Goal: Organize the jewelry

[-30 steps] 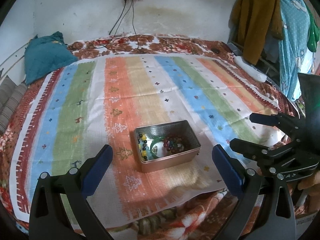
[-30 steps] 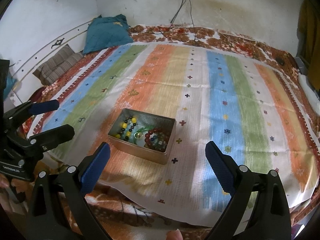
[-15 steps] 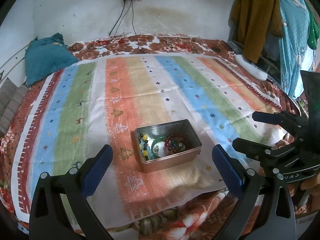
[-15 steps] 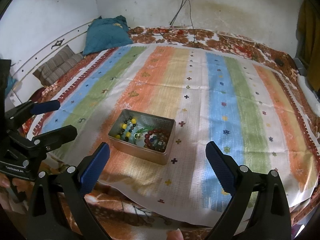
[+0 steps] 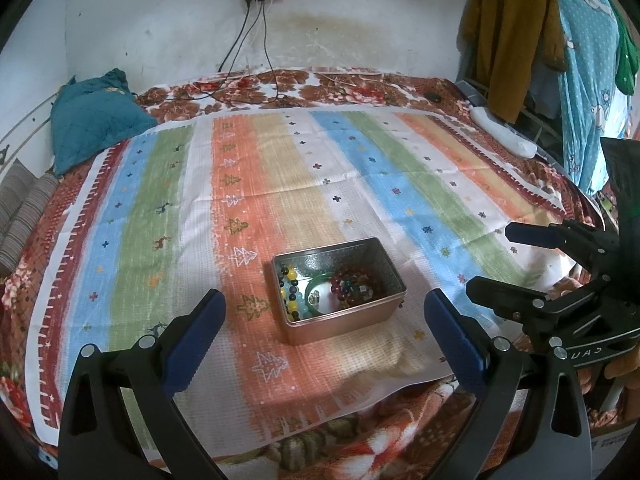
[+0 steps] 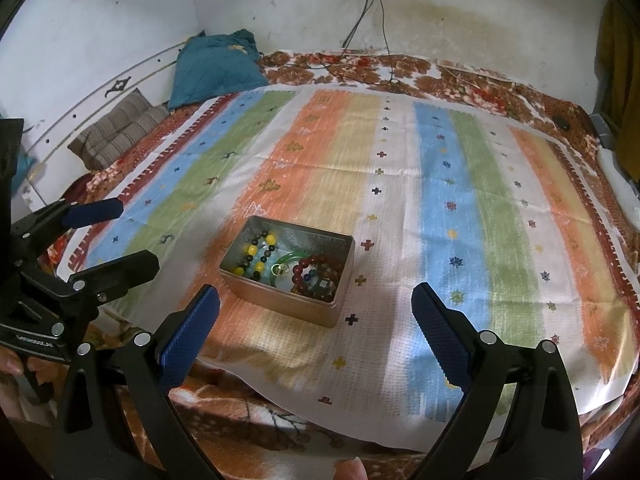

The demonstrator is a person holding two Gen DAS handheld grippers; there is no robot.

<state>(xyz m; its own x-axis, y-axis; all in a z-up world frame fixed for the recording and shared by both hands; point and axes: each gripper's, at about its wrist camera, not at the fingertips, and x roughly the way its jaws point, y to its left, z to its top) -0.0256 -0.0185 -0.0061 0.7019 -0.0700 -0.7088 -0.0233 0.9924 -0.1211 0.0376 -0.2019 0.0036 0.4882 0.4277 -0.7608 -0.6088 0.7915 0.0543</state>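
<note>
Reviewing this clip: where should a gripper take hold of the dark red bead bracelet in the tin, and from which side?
Probably from straight above: the tin walls block any side approach. The dark red bead bracelet lies flat against the tin's right end, partly over other beads, so pinch its raised arc across the strand. Both the right gripper and left gripper are open, hovering short of it.

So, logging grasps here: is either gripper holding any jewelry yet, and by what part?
Nothing is held. Left gripper and right gripper are open; the bracelets lie in the tin.
</note>
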